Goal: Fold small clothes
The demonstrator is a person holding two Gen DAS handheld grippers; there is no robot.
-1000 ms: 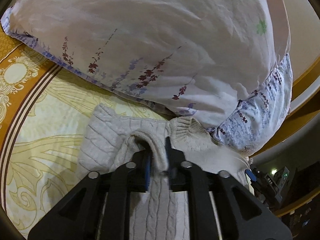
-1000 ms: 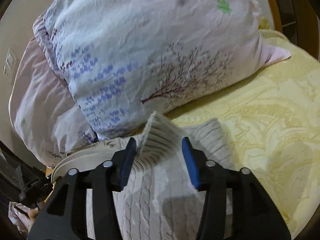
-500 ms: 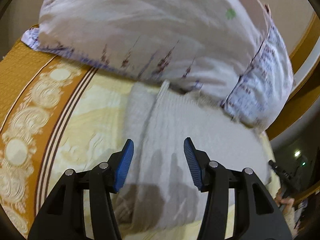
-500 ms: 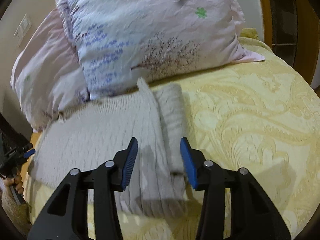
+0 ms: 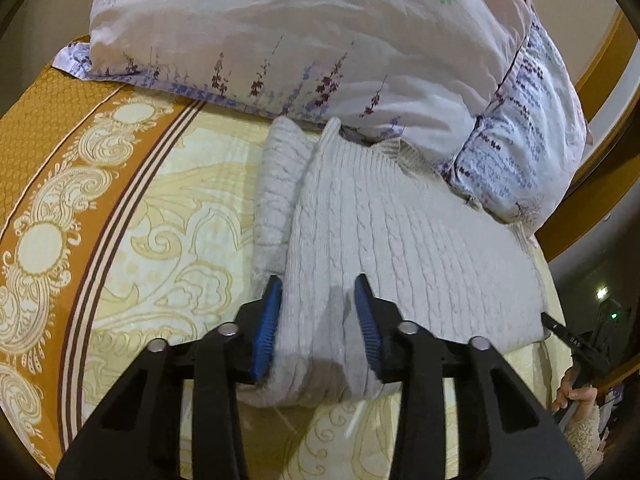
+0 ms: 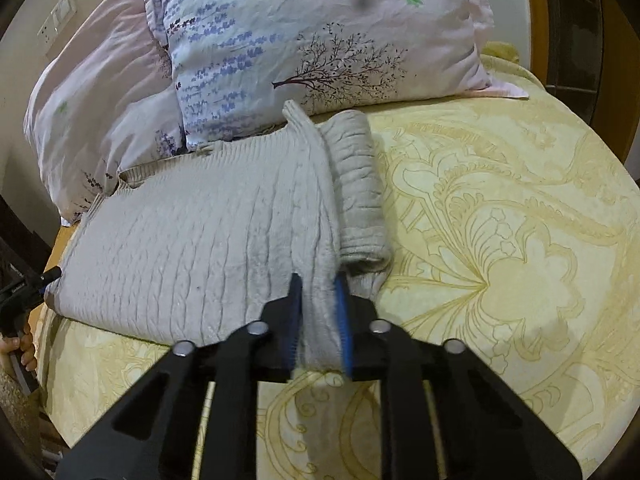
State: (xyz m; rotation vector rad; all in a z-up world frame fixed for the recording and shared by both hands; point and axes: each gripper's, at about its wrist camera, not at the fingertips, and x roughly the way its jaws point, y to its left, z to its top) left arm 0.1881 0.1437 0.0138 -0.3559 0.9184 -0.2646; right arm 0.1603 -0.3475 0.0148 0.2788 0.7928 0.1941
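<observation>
A cream cable-knit sweater [image 5: 400, 248] lies folded on the yellow patterned bedspread [image 5: 168, 248], its far edge against the pillows. It also shows in the right wrist view [image 6: 192, 248], with a folded sleeve [image 6: 356, 184] along its right side. My left gripper [image 5: 316, 320] is open, its blue pads astride the sweater's near left corner, with cloth between them. My right gripper [image 6: 318, 316] is shut on the sweater's near right corner, the cloth bunched between its blue pads.
Two floral pillows [image 5: 320, 40] [image 6: 320, 36] lie right behind the sweater. An orange patterned border [image 5: 48, 184] runs along the left of the bedspread. A wooden bed frame [image 5: 600, 92] stands at the right. The other gripper and hand show at the view edges [image 5: 576, 360] [image 6: 20, 304].
Both grippers let go of the sweater's far edge, pulled back to its near edge, and came down over the corners. The right one has closed on the cloth; the left stays open.
</observation>
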